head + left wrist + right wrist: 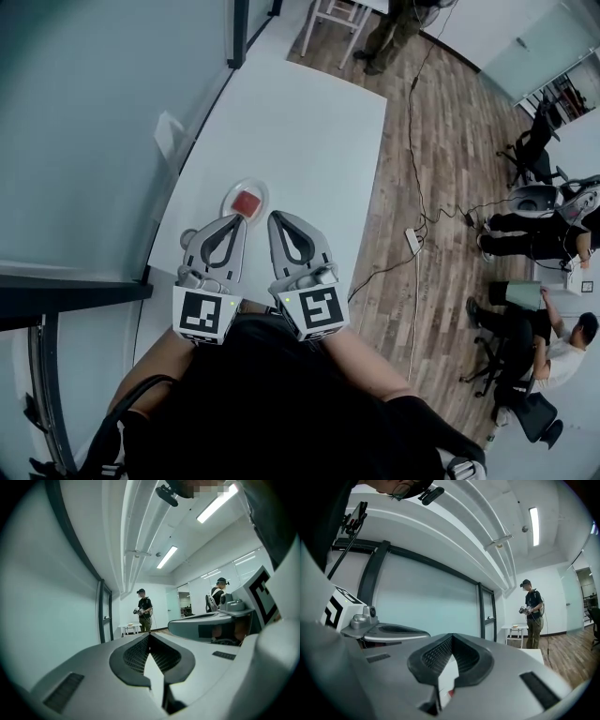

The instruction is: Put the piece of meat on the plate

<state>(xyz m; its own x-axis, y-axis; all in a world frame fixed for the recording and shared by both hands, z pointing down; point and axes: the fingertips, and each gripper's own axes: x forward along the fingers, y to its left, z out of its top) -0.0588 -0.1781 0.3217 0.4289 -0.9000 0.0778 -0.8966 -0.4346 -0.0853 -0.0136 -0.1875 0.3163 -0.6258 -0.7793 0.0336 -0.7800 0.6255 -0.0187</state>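
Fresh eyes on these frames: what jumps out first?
The left gripper and the right gripper hang side by side over the near end of the white table, jaws together, empty. Just beyond them the red piece of meat lies on the plate.

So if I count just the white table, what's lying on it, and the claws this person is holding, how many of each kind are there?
Table: 1
Plate: 1
Piece of meat: 1, red, lying on the plate
Claws: 2, the left claw and the right claw, both shut and empty
Total: 5
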